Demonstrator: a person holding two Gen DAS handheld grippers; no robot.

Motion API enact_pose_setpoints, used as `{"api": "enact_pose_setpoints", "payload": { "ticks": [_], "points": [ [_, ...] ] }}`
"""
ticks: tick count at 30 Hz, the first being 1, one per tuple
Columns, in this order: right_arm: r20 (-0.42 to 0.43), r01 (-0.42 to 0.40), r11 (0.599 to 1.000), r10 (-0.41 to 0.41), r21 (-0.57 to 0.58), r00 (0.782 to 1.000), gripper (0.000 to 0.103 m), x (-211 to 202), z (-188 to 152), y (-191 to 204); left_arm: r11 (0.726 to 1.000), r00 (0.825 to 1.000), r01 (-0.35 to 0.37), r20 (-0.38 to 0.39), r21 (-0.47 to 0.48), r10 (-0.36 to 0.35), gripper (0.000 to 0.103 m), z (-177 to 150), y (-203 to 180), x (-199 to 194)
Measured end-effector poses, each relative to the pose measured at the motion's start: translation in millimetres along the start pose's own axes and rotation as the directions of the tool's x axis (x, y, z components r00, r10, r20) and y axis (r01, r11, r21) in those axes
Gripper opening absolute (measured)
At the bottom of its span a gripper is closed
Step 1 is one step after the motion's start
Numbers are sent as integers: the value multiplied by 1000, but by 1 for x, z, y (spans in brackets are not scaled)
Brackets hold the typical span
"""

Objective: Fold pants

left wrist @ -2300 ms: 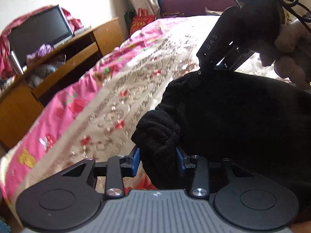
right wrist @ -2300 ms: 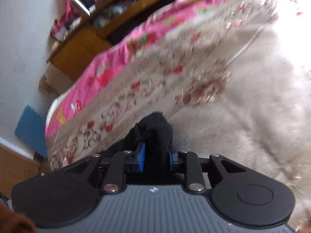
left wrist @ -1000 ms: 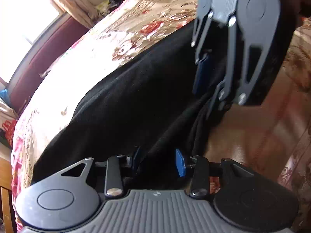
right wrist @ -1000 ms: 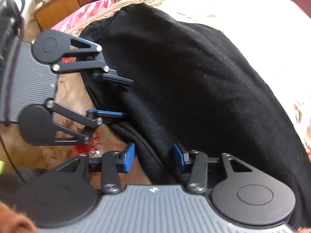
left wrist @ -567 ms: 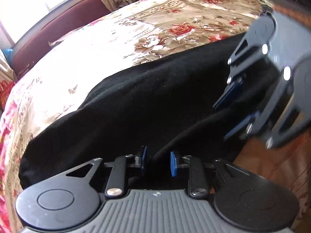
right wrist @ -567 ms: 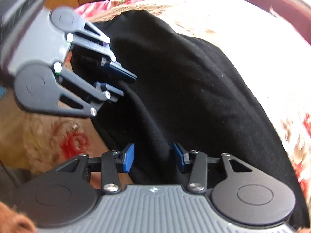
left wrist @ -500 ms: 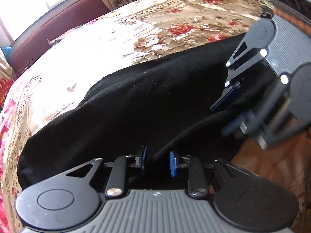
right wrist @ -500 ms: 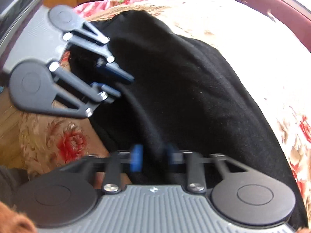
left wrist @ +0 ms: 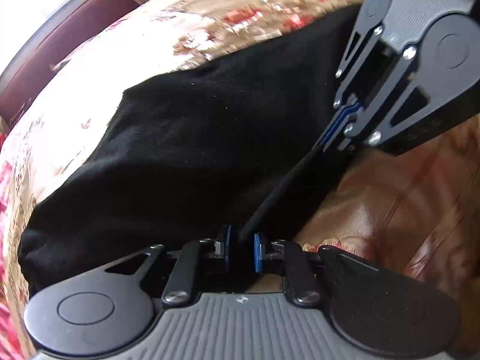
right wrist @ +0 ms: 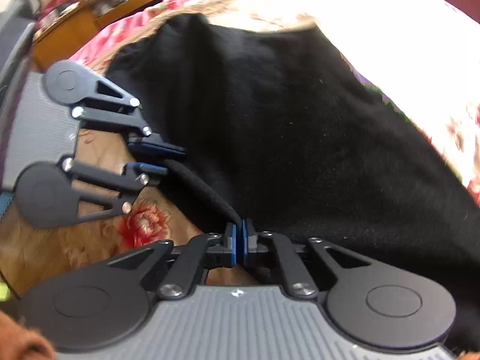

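Note:
The black pants [left wrist: 195, 150] lie spread on the floral bedspread [left wrist: 90, 69]; they also fill the right wrist view [right wrist: 285, 126]. My left gripper [left wrist: 240, 246] is shut on the near hem of the pants. My right gripper [right wrist: 239, 237] is shut on the same hem further along. The hem edge [right wrist: 204, 189] runs taut between the two grippers. The right gripper shows at upper right in the left wrist view [left wrist: 339, 126], and the left gripper shows at left in the right wrist view [right wrist: 162, 159].
A brown floral part of the bedspread [left wrist: 390, 210] lies under the hem. A wooden desk with clutter [right wrist: 99, 3] stands beyond the pink bed edge. A dark red headboard or sofa [left wrist: 60, 45] is at the far side.
Both grippers let go of the lifted pants, came down at the near hem and shut on it. The right closed last. The hem is now pulled taut between them.

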State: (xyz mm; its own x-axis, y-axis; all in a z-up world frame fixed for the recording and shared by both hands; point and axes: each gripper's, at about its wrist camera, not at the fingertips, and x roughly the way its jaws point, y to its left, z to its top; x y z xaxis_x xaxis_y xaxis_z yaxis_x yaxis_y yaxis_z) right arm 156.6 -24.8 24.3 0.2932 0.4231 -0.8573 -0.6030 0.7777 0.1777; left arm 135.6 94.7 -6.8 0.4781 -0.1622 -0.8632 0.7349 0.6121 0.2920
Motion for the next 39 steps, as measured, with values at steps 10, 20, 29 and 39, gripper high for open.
{"api": "enact_pose_setpoints", "payload": {
  "ticks": [10,20,29,39],
  "points": [
    [122,91,917,-149,387,981,22,-101,-59,-78,997,999,40,-3,59,-40,30,50,-14,-23],
    [8,405,535,-610,741,792,32,-195,-187,-214,965,942,204,238,162,-239,32,182,-106,15],
    [54,381,517,-643,767,764,32,-202,-204,-278,939,936,226,211,258,-283,35,229,-167,48],
    [176,-66,252,-446,966,878,42,-222,-280,-217,930,932,232,209,285,-296,40,238,-170,55]
  ]
}}
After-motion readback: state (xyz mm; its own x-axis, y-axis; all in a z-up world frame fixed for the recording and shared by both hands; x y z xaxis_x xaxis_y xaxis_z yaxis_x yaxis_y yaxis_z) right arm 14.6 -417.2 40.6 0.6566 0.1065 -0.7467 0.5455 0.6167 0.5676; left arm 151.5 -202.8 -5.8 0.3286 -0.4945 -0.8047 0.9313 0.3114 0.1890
